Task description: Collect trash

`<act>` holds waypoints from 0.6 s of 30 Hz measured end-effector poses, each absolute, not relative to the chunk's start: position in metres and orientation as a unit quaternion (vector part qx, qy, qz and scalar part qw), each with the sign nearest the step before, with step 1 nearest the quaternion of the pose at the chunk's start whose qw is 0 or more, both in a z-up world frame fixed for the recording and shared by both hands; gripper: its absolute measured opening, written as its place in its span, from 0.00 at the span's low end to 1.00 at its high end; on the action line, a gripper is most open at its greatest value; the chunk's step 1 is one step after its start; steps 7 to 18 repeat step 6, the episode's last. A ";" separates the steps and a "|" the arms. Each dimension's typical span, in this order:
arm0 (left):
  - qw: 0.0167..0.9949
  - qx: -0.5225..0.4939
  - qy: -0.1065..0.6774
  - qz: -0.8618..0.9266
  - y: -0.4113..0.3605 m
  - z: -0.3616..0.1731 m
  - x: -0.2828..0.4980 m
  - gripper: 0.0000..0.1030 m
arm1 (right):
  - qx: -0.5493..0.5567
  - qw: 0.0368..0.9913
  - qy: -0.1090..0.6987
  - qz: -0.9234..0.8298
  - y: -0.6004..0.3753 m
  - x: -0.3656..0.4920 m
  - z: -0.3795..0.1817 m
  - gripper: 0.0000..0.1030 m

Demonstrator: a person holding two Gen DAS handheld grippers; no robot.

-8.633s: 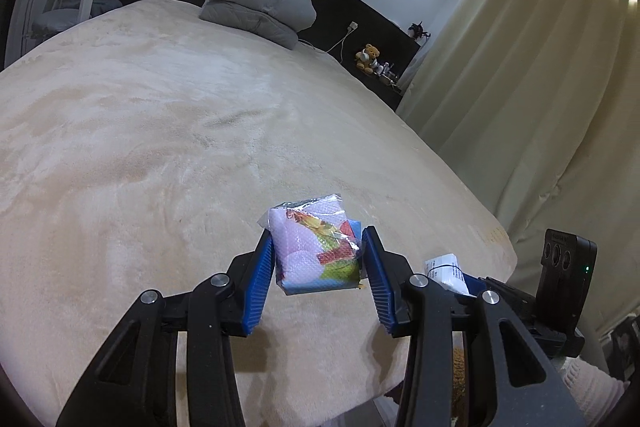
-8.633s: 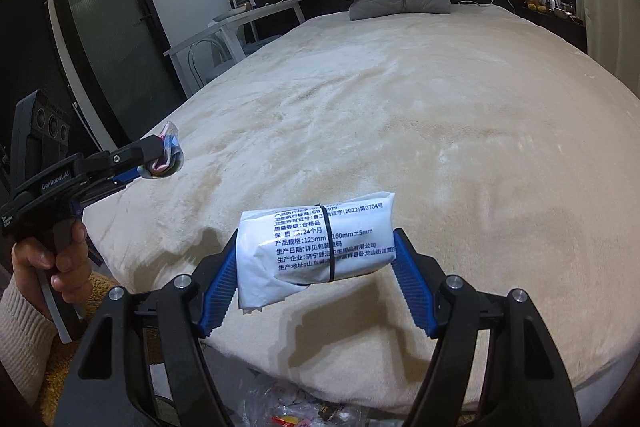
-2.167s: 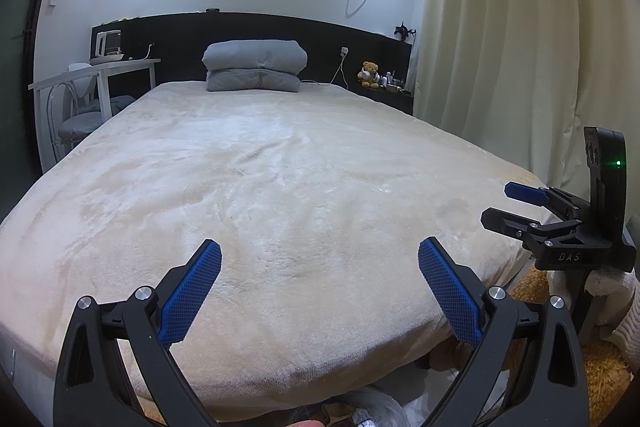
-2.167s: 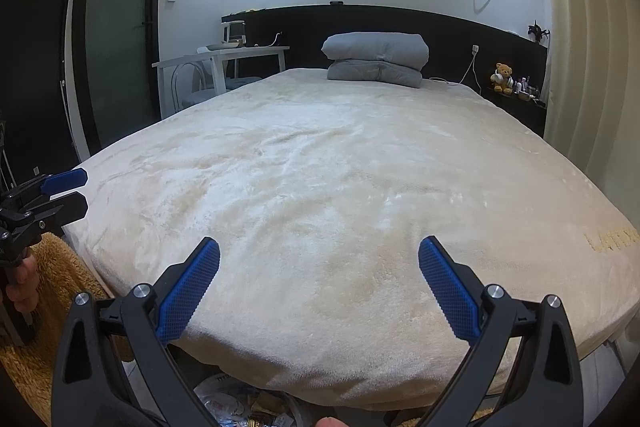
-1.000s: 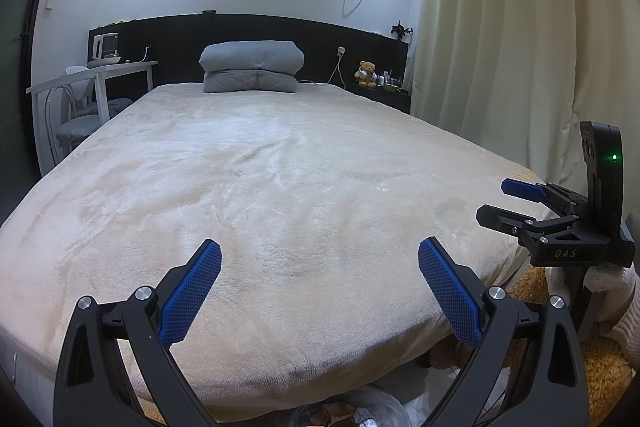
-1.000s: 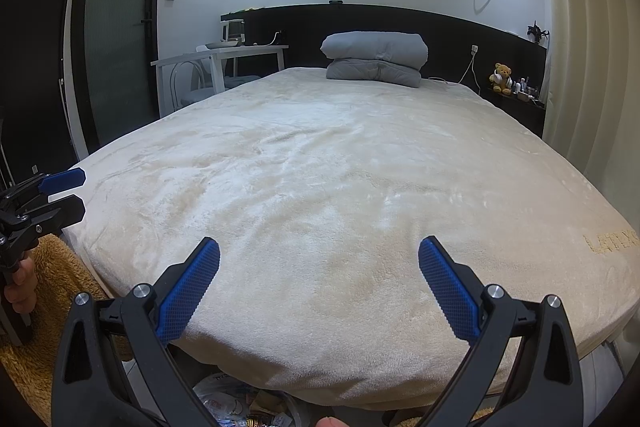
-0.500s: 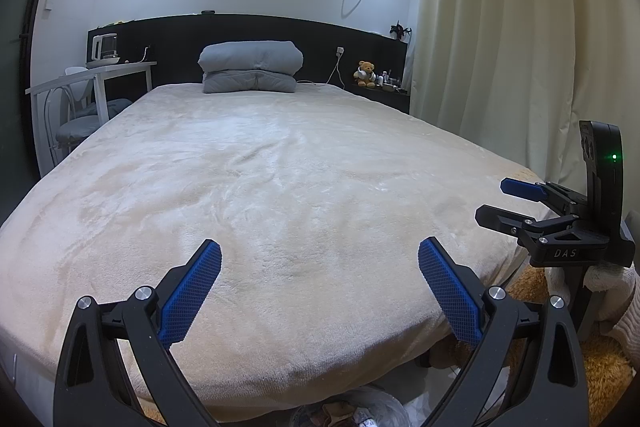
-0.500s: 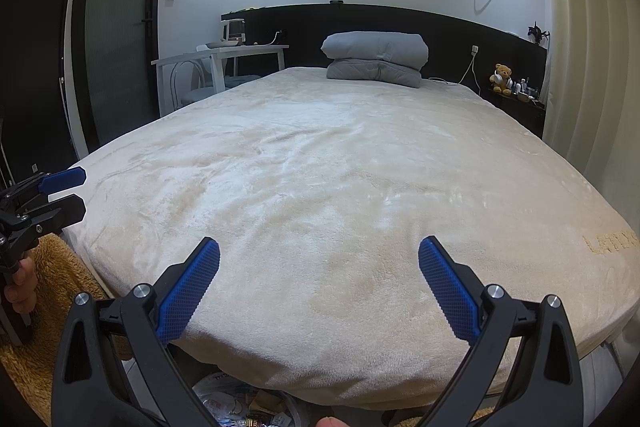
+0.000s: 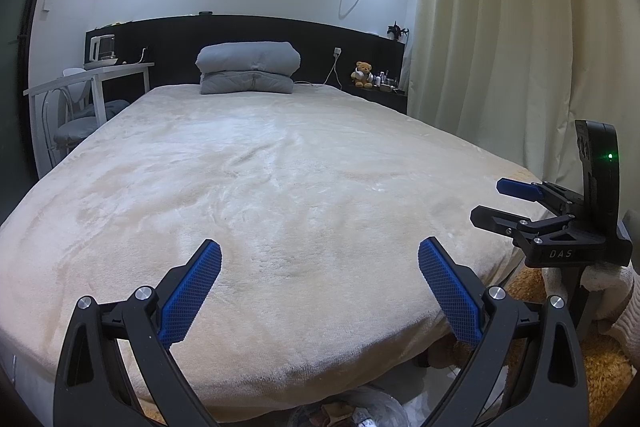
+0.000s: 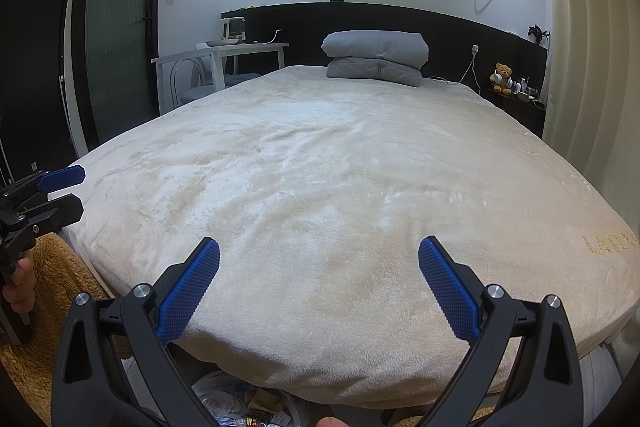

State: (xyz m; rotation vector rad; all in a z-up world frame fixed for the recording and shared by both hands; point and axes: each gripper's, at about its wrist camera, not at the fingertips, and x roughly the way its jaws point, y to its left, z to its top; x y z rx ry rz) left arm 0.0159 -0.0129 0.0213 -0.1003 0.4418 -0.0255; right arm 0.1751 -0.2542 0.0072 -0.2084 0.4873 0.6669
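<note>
Nearest the lens in the left wrist view, the left gripper (image 9: 319, 255) is held with its blue-padded fingers (image 9: 188, 301) spread wide apart and nothing between them. The right gripper (image 10: 319, 255) is seen the same way in its own view — jaws wide, empty. Below the fingers, at the foot of the bed, a heap of trash (image 10: 236, 403) in clear plastic and printed wrappers is seen on the floor, partly hidden by the mattress edge; a paler part of the same heap (image 9: 360, 407) is glimpsed in the left view. A tan fuzzy rug (image 10: 60, 267) is laid beside it.

Beyond the fingers, the cream plush blanket (image 9: 280, 187) is spread over the bed, bare across its whole surface. Each gripper is caught side-on at the edge of the other's view, fingers parted, held just off the blanket's corner.

At the far end, a folded grey duvet (image 9: 248, 67) is stacked against the black headboard (image 9: 320, 39). A white desk (image 10: 224, 55) is set to the left — a teddy bear (image 9: 362, 73) is seated on the shelf to the right, beside cream curtains (image 9: 500, 47).
</note>
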 end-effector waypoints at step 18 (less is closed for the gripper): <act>0.975 -0.051 0.216 -0.019 -0.015 0.024 0.013 0.94 | -0.093 0.908 0.249 0.323 -0.257 0.177 0.002 0.96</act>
